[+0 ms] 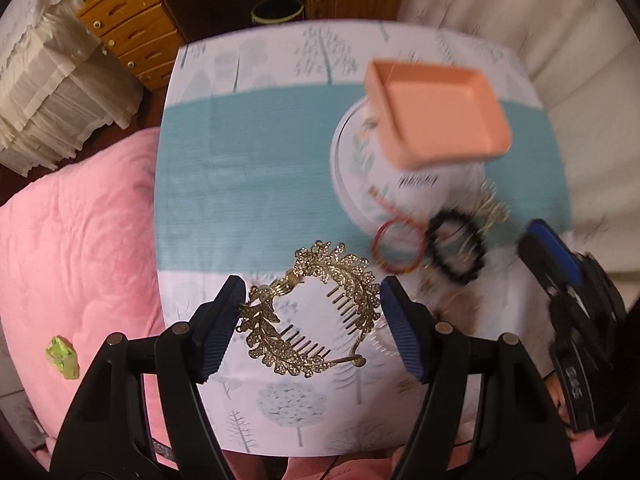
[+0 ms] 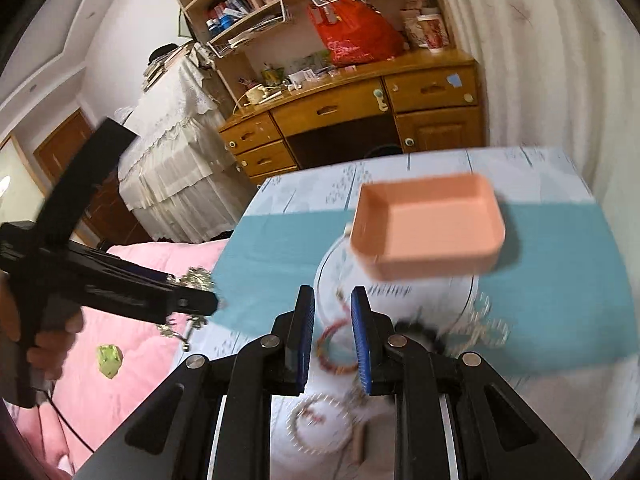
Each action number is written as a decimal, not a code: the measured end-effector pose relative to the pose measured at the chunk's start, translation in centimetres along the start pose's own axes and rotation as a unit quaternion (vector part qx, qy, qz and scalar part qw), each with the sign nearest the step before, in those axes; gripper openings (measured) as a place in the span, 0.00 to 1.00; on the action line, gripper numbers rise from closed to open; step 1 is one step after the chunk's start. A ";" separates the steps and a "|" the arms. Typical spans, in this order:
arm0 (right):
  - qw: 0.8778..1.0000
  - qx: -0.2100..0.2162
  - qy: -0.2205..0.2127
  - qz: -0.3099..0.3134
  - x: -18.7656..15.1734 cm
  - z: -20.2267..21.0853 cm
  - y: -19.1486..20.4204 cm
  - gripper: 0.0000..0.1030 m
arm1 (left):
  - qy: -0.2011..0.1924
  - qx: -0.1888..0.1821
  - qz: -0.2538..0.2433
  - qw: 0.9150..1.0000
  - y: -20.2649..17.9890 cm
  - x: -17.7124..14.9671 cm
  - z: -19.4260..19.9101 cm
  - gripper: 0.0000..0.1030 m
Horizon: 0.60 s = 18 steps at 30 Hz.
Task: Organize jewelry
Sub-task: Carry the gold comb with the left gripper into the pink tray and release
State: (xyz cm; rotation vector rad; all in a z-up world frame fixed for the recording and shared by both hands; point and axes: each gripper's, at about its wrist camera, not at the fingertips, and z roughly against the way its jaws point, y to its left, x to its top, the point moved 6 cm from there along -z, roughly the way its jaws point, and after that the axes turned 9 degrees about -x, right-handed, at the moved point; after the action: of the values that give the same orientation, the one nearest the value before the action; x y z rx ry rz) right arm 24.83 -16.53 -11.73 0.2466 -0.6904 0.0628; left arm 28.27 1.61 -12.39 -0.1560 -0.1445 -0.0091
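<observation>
1. Left fingers. The left gripper (image 1: 313, 286) points straight down with its jaws set wide. Both pads press on the gold hair comb (image 1: 280, 344), one on each leafy arm, and the teeth hang in the gap between them. The comb is clear of the tablecloth (image 1: 248, 184).

2. Right fingers. The right gripper (image 2: 330, 300) shows only a narrow gap and I see nothing between the pads.

3. Surroundings. The pink tray (image 1: 436, 116) is ahead and to the right, apparently resting on a round white tin (image 1: 360, 168); blur prevents certainty. A red bangle (image 1: 398, 246) and a black bead bracelet (image 1: 456, 246) lie just beside the tin.

4. Step in hand, as I judge it: carry the comb to the tray.
- I keep the grip as it is; the arms are springy and could slip off the pads.
- I approach the tray from above, centred.
- I lower until the comb rests flat on the tray before I release.
- I keep the right gripper out of the path and off the tin.
</observation>
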 end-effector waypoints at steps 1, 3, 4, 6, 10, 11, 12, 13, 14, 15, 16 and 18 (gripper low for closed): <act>1.000 0.004 0.003 -0.001 1.1 -0.3 -0.5 0.18 | -0.005 -0.002 0.000 1.000 -0.5 0.8 0.5 0.65; 1.000 0.020 0.010 -0.011 3.5 -1.1 -2.0 0.18 | -0.017 -0.005 -0.001 1.000 -1.6 2.5 1.1 0.65; 0.999 0.028 0.012 -0.016 4.5 -1.6 -2.8 0.18 | -0.023 -0.007 0.000 1.000 -2.4 3.5 1.3 0.65; 0.999 0.034 0.017 -0.027 6.5 -2.5 -4.7 0.18 | -0.028 -0.012 0.003 1.000 -3.6 5.3 1.3 0.66; 0.996 0.051 0.036 -0.059 9.6 -5.1 -9.0 0.18 | -0.035 -0.017 0.010 0.999 -6.1 9.0 -0.2 0.66; 0.996 0.053 0.043 -0.065 10.1 -5.9 -10.0 0.18 | -0.038 -0.017 0.012 0.999 -6.5 9.7 -0.7 0.66; 0.995 0.056 0.051 -0.071 10.6 -6.7 -11.0 0.18 | -0.042 -0.020 0.014 0.999 -7.2 10.7 -1.3 0.66; 0.994 0.057 0.058 -0.075 11.0 -7.3 -11.9 0.18 | -0.045 -0.025 0.016 0.999 -7.7 11.3 -1.7 0.66; 0.993 0.059 0.065 -0.077 11.3 -8.0 -12.7 0.18 | -0.048 -0.032 0.019 0.998 -8.3 12.0 -2.2 0.66; 0.993 0.059 0.069 -0.079 11.1 -8.5 -13.3 0.18 | -0.051 -0.036 0.022 0.998 -8.6 12.4 -2.6 0.66; 0.992 0.059 0.073 -0.082 11.0 -9.0 -13.9 0.18 | -0.057 -0.043 0.024 0.997 -9.1 13.0 -2.9 0.66; 0.990 0.066 0.081 -0.090 11.0 -10.0 -15.2 0.24 | -0.069 -0.061 0.023 0.995 -10.0 13.9 -3.5 0.66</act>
State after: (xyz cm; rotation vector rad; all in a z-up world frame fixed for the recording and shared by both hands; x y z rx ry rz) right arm 41.63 -29.10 -15.28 0.4263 -0.5014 -0.0446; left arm 42.37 -8.77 -12.30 -0.2822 -0.2793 0.0383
